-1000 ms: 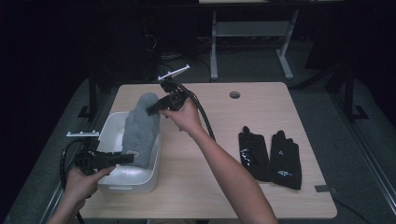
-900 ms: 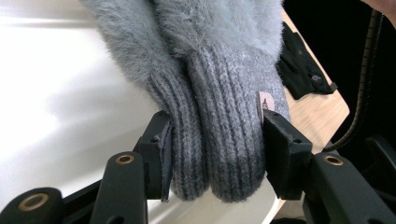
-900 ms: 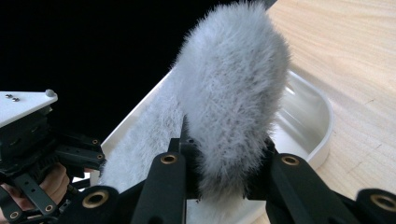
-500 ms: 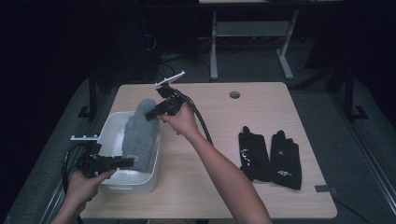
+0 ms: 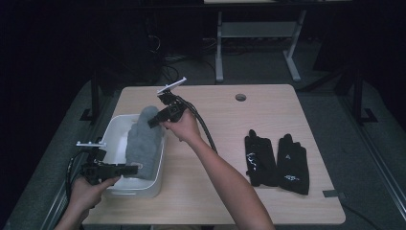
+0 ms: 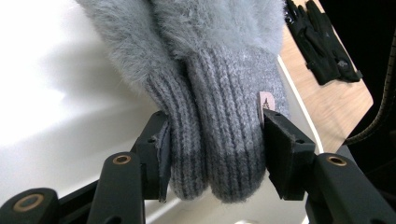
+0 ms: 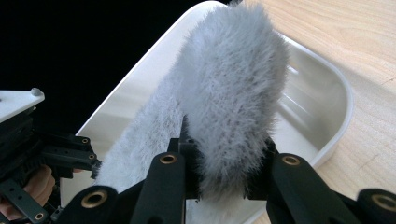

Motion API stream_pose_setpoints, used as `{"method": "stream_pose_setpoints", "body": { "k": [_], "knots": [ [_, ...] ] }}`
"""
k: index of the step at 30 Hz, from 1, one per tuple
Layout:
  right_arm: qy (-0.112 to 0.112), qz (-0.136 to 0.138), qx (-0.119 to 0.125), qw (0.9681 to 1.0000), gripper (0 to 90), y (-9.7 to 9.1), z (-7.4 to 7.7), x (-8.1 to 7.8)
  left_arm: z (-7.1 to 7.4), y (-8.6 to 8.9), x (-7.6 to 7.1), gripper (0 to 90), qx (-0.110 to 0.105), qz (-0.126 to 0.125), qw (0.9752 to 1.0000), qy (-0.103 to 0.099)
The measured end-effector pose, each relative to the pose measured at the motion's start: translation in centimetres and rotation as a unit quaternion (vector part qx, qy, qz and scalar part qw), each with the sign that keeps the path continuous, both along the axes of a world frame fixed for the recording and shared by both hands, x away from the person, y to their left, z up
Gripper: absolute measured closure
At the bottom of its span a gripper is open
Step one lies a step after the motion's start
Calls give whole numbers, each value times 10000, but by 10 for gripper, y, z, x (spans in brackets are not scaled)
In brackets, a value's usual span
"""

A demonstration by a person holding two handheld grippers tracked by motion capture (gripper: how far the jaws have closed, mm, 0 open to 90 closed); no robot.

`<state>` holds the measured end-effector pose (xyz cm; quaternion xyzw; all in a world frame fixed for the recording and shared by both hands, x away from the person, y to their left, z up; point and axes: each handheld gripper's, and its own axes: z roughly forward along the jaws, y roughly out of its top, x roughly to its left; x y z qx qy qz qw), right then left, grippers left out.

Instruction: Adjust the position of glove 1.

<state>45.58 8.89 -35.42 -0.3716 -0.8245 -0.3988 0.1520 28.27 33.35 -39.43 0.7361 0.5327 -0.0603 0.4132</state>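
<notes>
grey mittens (image 5: 143,143), fingertips behind right claw (image 7: 223,184)

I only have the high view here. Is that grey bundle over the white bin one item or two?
Observer: Two. The left gripper view shows two ribbed cuffs side by side, so it is a pair of grey mittens.
Operator: Is the left gripper actually gripping them?
Observer: Yes. The left gripper has a pad against the outer side of each cuff.
Operator: And the right gripper?
Observer: The right gripper pinches the fuzzy end, held over the white bin.
</notes>
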Motion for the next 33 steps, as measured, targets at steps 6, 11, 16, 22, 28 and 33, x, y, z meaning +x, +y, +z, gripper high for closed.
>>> {"method": "stream_pose_setpoints", "body": {
  "k": [6,11,16,22,28,33],
  "knots": [
    [39,-10,-44,10000,733,0,-7,1,-3,-1,1,470,69,10,9999,72],
    [47,-32,-77,10000,732,3,-11,1,-7,-1,1,466,122,10,9998,156],
    [81,-11,-125,9999,731,4,-14,0,-6,-3,1,459,259,63,9994,199],
    [81,23,-184,9998,732,6,-18,0,-8,-3,1,454,367,-43,9989,294],
    [66,43,-239,9997,706,9,-19,-1,-8,-3,1,391,494,-11,9981,364],
    [-51,63,-413,9991,628,12,-21,-2,-4,-2,-2,397,421,75,9988,234]
  ]
}}
